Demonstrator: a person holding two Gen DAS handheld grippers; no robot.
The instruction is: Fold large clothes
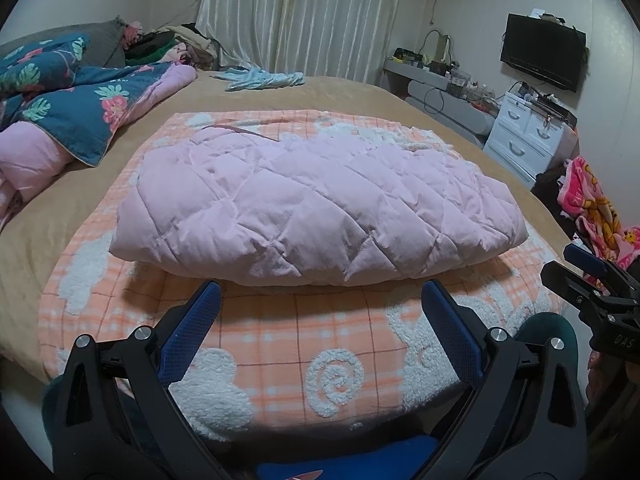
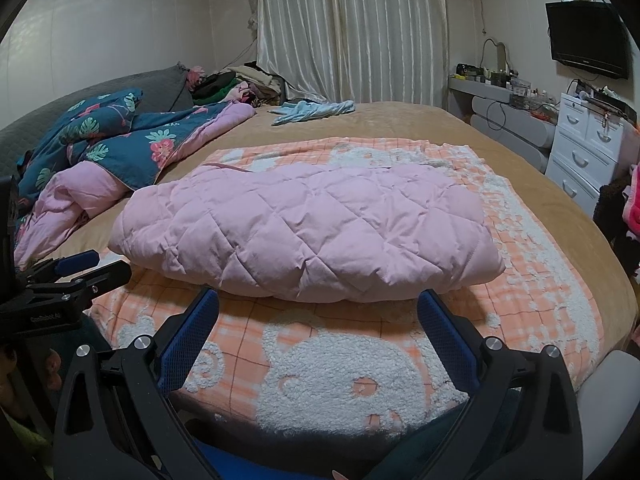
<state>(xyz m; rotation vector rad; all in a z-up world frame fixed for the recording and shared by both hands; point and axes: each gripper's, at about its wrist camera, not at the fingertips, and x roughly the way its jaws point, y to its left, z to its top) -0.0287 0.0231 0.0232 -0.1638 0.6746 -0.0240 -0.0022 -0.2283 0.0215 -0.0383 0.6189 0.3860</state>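
Through the left wrist camera I am looking along the left gripper (image 1: pixel 320 300), which is hanging just short of the near edge of the pink quilted jacket (image 1: pixel 316 204). Its blue-padded fingers (image 1: pixel 192 332) are standing wide apart and gripping nothing; only the orange checked blanket (image 1: pixel 280 344) is showing between them. The jacket is lying folded into a puffy oblong in the middle of that blanket, which is spread over the tan bedspread (image 1: pixel 48 224). At the right edge of this view the right gripper (image 1: pixel 596 280) is poking in, seen side-on, and from here I cannot tell how far its jaws are parted. A dark floral duvet (image 1: pixel 68 108) is lying bunched at the far left of the bed, a light blue garment (image 1: pixel 264 79) is lying near the curtain (image 1: pixel 304 12), and a television (image 1: pixel 544 56) is hanging on the right wall above a white drawer unit (image 1: pixel 528 132).

Through the right wrist camera I am seeing the right gripper (image 2: pixel 318 304) facing the same jacket (image 2: pixel 308 228) from slightly further right. Its fingers (image 2: pixel 448 336) are also spread wide and empty, their tips stopping just before the jacket's near edge, apart from it. The left gripper (image 2: pixel 76 268) is showing at the left edge, beside the blanket (image 2: pixel 320 368), with its blue pad pointing toward the jacket's left end.
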